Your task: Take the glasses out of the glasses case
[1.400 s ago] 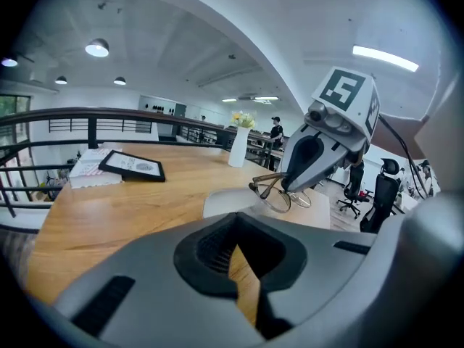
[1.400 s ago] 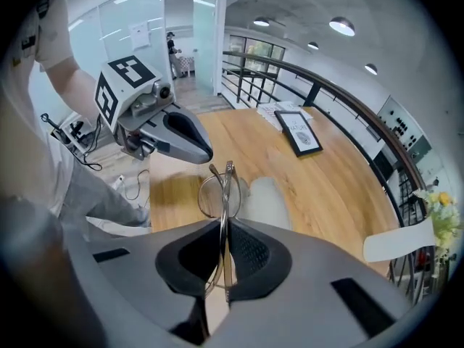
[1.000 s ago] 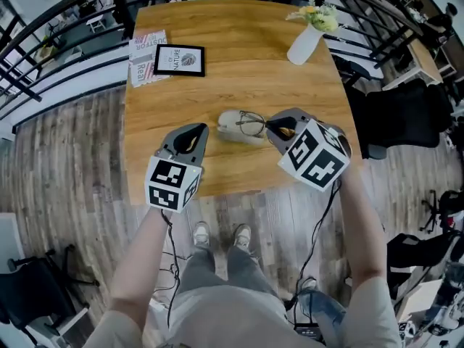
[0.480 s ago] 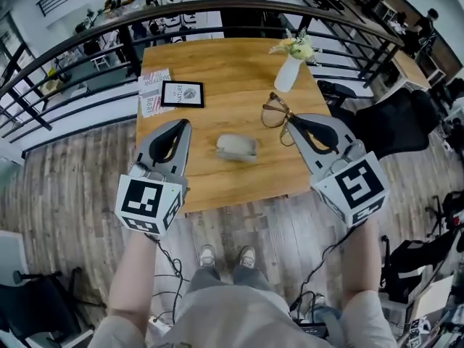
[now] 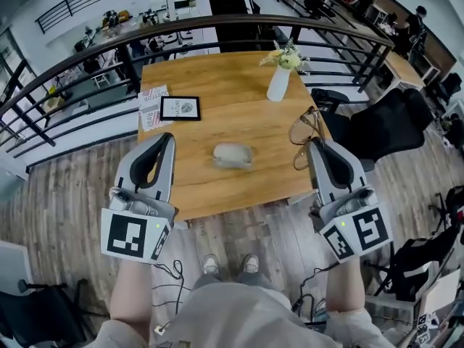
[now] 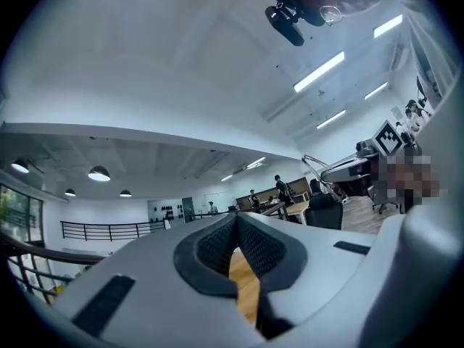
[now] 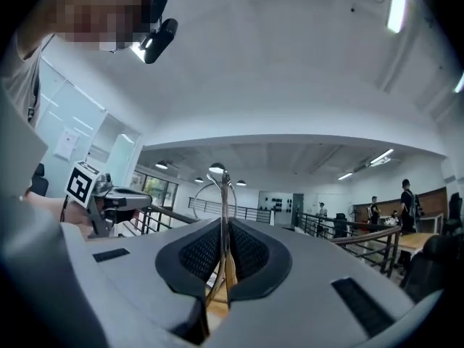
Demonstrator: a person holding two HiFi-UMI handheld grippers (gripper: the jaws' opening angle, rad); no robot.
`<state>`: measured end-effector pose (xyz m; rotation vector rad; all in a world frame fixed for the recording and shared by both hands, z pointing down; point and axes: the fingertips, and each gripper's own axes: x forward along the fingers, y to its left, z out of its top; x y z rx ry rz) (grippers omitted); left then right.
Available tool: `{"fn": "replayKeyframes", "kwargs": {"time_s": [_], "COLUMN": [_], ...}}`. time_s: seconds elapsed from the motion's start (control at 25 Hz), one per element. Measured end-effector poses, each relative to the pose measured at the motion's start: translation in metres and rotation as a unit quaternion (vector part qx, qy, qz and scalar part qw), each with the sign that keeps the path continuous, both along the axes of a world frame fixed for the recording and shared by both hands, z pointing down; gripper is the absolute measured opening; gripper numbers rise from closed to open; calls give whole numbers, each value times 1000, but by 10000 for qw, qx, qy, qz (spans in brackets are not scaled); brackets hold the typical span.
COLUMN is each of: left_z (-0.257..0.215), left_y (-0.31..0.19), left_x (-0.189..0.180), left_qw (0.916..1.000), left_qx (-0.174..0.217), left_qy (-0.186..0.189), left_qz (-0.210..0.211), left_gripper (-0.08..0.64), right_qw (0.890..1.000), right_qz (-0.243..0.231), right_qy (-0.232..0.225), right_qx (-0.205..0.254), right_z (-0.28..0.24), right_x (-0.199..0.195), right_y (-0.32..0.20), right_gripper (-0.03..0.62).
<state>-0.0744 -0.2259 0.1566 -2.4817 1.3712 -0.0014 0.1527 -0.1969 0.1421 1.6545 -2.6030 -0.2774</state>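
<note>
Glasses point(image 5: 303, 131), thin-rimmed with round lenses, tight in the closed right tongs point(image 5: 314, 145); left tongs point(image 5: 168, 138) closed and empty.

1. The glasses case point(image 5: 233, 154) is sitting mid table point(image 5: 217, 78).
2. The vase point(image 5: 278, 82) is standing behind-right, the frame point(image 5: 180, 108) behind-left, beside the booklet point(image 5: 148, 109).
3. The glasses point(image 5: 304, 138) are hanging right of the case, in the right gripper point(image 5: 314, 146).

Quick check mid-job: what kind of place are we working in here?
Probably an open-plan office, on a mezzanine or upper level: a black railing runs behind the wooden table, a black office chair stands to its right, and people at desks show beyond the railing.
</note>
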Motion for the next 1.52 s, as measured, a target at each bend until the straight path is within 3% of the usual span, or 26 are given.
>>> {"fn": "replayKeyframes", "kwargs": {"time_s": [0.24, 0.48, 0.68, 0.88, 1.52], "left_z": [13, 54, 85, 104, 94], "left_y": [25, 34, 36, 41, 30], "left_x": [0, 8, 7, 14, 4], "left_qw": [9994, 9981, 9974, 9926, 9961], "left_qx": [224, -503, -635, -1167, -734], "left_qy": [-211, -313, -329, -288, -444], "left_qz": [-132, -149, -126, -159, -227], "left_gripper": [15, 15, 15, 15, 15], "right_qw": [9990, 9975, 9957, 9956, 9964], "right_qz": [194, 255, 353, 310, 263], "right_qy": [-393, -593, -775, -760, -679], "right_qx": [3, -273, -377, -454, -425], "right_z": [17, 44, 59, 70, 68], "right_x": [12, 18, 19, 9, 11], "right_y": [22, 30, 35, 36, 31], "right_gripper": [34, 31, 31, 31, 31]}}
